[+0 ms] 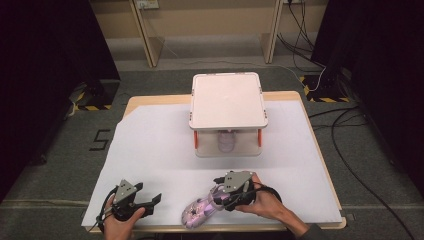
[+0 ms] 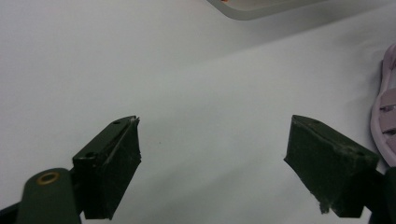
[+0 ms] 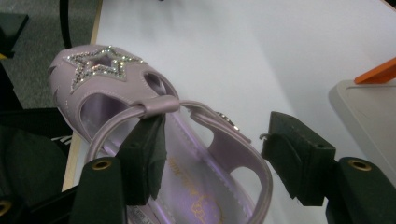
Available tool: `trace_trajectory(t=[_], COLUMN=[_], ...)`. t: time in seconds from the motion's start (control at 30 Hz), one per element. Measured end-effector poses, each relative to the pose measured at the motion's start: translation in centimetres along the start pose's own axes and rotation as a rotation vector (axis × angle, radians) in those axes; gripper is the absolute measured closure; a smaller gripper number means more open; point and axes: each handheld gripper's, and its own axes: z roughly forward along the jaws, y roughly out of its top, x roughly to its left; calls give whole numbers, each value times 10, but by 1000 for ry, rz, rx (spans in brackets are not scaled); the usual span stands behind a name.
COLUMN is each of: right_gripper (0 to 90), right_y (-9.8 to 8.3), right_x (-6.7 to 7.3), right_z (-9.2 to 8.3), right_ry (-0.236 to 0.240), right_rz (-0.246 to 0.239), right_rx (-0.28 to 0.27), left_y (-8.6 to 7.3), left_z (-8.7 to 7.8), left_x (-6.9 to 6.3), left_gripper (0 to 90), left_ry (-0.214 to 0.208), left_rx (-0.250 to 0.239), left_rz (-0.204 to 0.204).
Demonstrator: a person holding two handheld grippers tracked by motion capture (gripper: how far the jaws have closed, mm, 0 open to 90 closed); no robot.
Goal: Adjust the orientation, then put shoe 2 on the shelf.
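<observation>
Lilac star-studded sandal points toe toward 7 o'clock; right tongs straddle its side strap, spread; left tongs spread, empty.

A wooden table stands in the middle of the high view, its top almost wholly covered by a white sheet; bare wood shows along the far edge and at the near right corner. On the sheet, at upper centre, stands a white two-tier rack with orange posts. At lower centre, near the front edge, lies a lilac sandal bearing a glittering star, toe toward the lower left.
</observation>
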Motion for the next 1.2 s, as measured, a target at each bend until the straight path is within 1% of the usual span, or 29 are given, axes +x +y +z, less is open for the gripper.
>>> trace_trajectory(t=[0.03,0.07,0.1,0.17,0.33,0.37,0.47,0.53,0.6,0.67,0.7,0.73,0.83,0.87,0.9,1.03,1.07,1.13,1.2], right_gripper=[386,391,392,394,406,426,449,461,491,557,579,604,683,743,777,817,822,828,832], right_y=[0,1,1,3,4,3,4,4,5,5,5,5,7,6,6,7,7,9,9], right_x=[0,1,1,3,3,3,5,6,7,9,10,11,12,13,13,17,18,18,15], right_z=[1,2,3,4,5,5,5,5,5,5,5,5,4,3,2,2,2,1,-4], right_ry=[0,11,24,33,48,55,66,80,79,90,88,76,47,36,35,37,32,6,-12], right_rz=[-10,-10,-26,-31,-39,-43,-47,-58,-66,-74,-91,-113,-152,-152,-169,-170,-177,-180,-159], right_rx=[3,8,5,12,5,2,-1,-7,-5,-8,-8,-6,2,1,-7,-23,-22,-26,-41], left_y=[0,0,0,0,0,0,0,0,0,0,0,0,0,0,0,0,0,0,0], left_z=[0,0,0,0,0,0,0,-1,-1,-1,-1,-1,-1,-1,-1,-1,-1,-1,-1], left_x=[0,0,0,0,0,0,0,0,0,0,0,0,0,0,0,0,1,1,1], left_gripper=[171,171,171,171,171,171,171,171,171,171,171,171,171,171,172,171,171,171,171], left_ry=[0,-1,-1,-2,-1,-1,-1,0,0,-1,-1,-2,-1,-1,-1,-1,-1,-2,-4], left_rx=[-1,-1,1,1,1,0,-3,-3,-3,-4,-3,-3,-4,-4,-8,-2,-3,-7,-7], left_rz=[0,-1,1,0,2,1,1,2,3,3,3,2,3,3,2,2,2,1,0])
